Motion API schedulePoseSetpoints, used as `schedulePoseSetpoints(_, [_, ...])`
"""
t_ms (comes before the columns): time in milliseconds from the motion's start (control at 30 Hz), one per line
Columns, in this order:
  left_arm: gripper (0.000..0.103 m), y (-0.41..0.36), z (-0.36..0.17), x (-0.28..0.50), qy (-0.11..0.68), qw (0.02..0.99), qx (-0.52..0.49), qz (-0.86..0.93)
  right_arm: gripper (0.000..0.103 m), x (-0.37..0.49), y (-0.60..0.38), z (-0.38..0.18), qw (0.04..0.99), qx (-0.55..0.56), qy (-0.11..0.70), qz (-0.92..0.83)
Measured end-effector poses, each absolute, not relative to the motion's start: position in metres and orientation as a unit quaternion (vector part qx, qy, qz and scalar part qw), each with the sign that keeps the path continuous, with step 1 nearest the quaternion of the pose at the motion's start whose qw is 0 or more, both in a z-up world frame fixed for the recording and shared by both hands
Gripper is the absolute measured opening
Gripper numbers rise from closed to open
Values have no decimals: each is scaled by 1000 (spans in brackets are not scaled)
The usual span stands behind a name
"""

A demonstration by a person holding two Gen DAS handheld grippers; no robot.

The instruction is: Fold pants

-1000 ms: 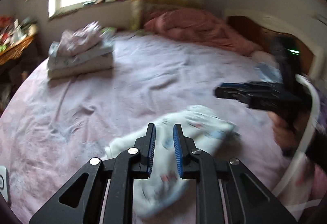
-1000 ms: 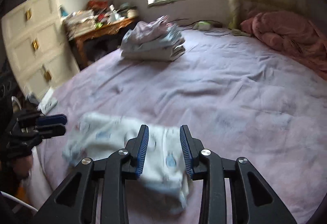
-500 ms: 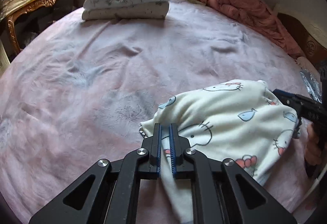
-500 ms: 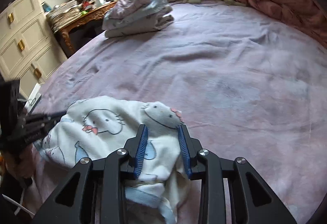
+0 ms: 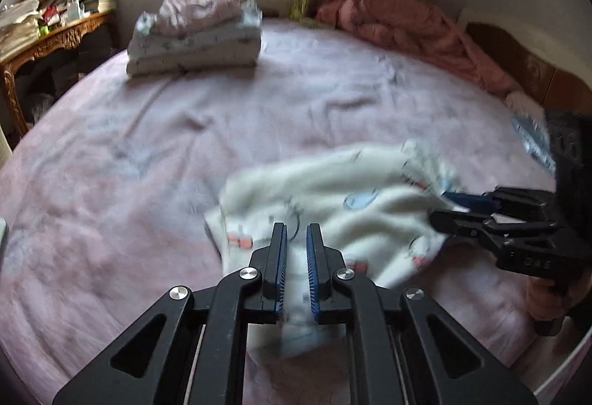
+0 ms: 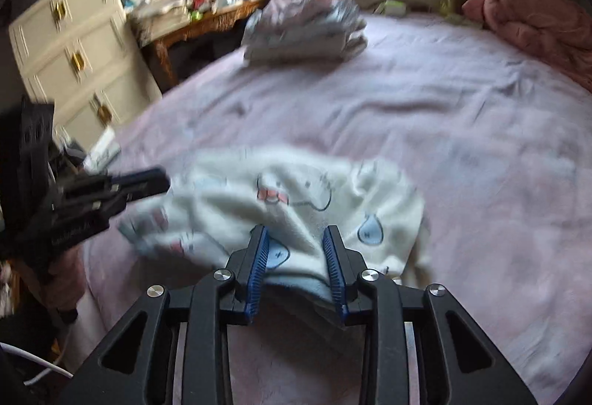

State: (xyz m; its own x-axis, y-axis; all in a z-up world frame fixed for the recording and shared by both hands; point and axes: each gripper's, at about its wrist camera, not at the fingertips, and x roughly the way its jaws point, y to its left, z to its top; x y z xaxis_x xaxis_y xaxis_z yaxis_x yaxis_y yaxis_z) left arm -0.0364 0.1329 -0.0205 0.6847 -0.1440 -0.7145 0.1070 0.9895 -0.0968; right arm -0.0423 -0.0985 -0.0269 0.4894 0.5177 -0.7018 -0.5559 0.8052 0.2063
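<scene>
Pink bed [image 5: 333, 109]: pants [image 5: 333, 198] clamped in both tongs [image 5: 296, 231], [image 6: 298, 233].

Each gripper is matte black plastic with triangular cut-outs in its arms, round silver screws at the joints, and ribbed blue pads lining the inner faces of its two fingers. In the left wrist view the left gripper [image 5: 296, 238] fills 6 o'clock, and the right gripper [image 5: 449, 209] at 3 o'clock bears faint raised lettering on its side. A white cable [image 6: 40, 360] curls at 8 o'clock in the right wrist view.
</scene>
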Motion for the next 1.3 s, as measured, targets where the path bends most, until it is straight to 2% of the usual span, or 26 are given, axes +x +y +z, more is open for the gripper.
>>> schedulePoseSetpoints(100, [9, 131, -29, -44, 393, 918, -5, -57, 34, -51, -99, -22, 865, -42, 389, 315])
schedulePoseSetpoints(167, [14, 132, -21, -48, 380, 923, 0, -55, 36, -50, -106, -11, 866, -26, 382, 323])
schedulePoseSetpoints(200, [21, 134, -16, -48, 374, 926, -4, -59, 38, -47, -112, -4, 869, -13, 376, 322])
schedulePoseSetpoints(233, [26, 136, -10, -47, 369, 927, -9, -62, 48, -42, -119, 4, 876, 2, 365, 314])
schedulePoseSetpoints(267, [40, 139, -3, -45, 363, 930, -15, -62, 56, -38, -124, 7, 882, 11, 358, 306])
schedulePoseSetpoints(300, [57, 143, 4, -41, 356, 932, -21, -58, 57, -32, -130, 13, 891, 23, 347, 292])
schedulePoseSetpoints(367, [68, 152, 12, -28, 350, 935, -33, -51, 57, -15, -143, 18, 901, 48, 340, 266])
schedulePoseSetpoints(533, [68, 178, -4, 16, 410, 903, -113, -59, 57, 29, -172, -1, 869, 144, 392, 264])
schedulePoseSetpoints(667, [66, 189, -26, 23, 432, 887, -148, -69, 56, 44, -177, -30, 851, 158, 423, 267])
schedulePoseSetpoints(733, [66, 190, -29, 20, 427, 889, -146, -74, 52, 49, -176, -41, 839, 169, 435, 279])
schedulePoseSetpoints(833, [58, 190, -27, 17, 420, 889, -157, -97, 50, 57, -173, -51, 820, 189, 450, 298])
schedulePoseSetpoints(867, [52, 188, -25, 16, 414, 893, -151, -94, 49, 59, -171, -54, 818, 191, 454, 298])
schedulePoseSetpoints(900, [41, 187, -24, 15, 408, 897, -145, -92, 48, 60, -169, -56, 816, 192, 455, 299])
schedulePoseSetpoints(933, [36, 184, -23, 14, 402, 900, -141, -92, 44, 60, -167, -59, 816, 190, 456, 300])
schedulePoseSetpoints(1000, [18, 180, -22, 12, 395, 903, -141, -91, 31, 58, -164, -59, 815, 182, 455, 309])
schedulePoseSetpoints(1033, [10, 179, -21, 10, 391, 906, -137, -85, 19, 56, -161, -58, 814, 178, 453, 317])
schedulePoseSetpoints(1067, [1, 177, -21, 10, 389, 909, -128, -73, 14, 54, -159, -56, 819, 172, 446, 316])
schedulePoseSetpoints(1300, [0, 181, -13, -4, 353, 928, -114, -42, 10, 28, -153, -33, 878, 105, 384, 266])
